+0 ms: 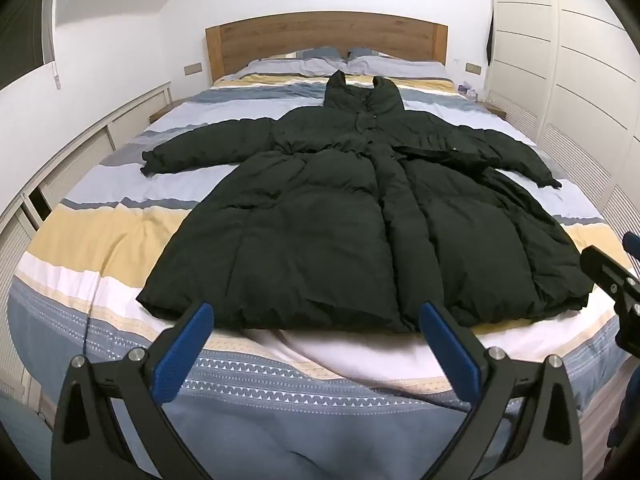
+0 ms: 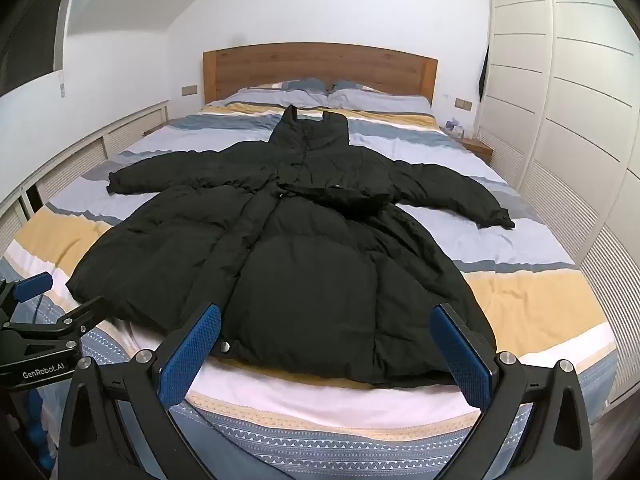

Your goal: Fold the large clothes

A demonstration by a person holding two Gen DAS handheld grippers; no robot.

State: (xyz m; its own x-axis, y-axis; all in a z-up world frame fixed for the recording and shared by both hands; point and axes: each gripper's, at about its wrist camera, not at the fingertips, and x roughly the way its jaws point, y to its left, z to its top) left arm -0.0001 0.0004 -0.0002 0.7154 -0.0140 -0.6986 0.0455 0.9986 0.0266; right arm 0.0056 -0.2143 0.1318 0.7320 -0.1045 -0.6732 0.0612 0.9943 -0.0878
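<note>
A long black puffer coat (image 1: 340, 224) lies face up and spread flat on the bed (image 1: 100, 240), hood toward the wooden headboard (image 1: 324, 38), hem toward the foot. The left gripper (image 1: 316, 316) hangs over the foot of the bed with its jaws spread wide and nothing between them; the coat's hem sits just beyond its blue pads (image 1: 186, 350), near but not touched. The right gripper (image 2: 326, 320) is also wide open and empty, hovering just short of the hem on the coat's other half.

Relative to the coat, both sleeves reach outward toward the bed's sides, cuffs resting on the cover. A broad band of bare cover runs along each side of the coat, and a narrower strip lies between hem and foot edge. Beyond the hood, two pillows (image 1: 316, 65) lean against the headboard. A white slatted wardrobe (image 2: 560, 120) stands close along one side of the bed, and low white panelling runs along the other.

The coat is quilted in puffy horizontal channels with a matte sheen, a front placket down the middle and gathered cuffs. The bed cover is striped in blue, grey, yellow and white, with small triangle patterning near the foot.
</note>
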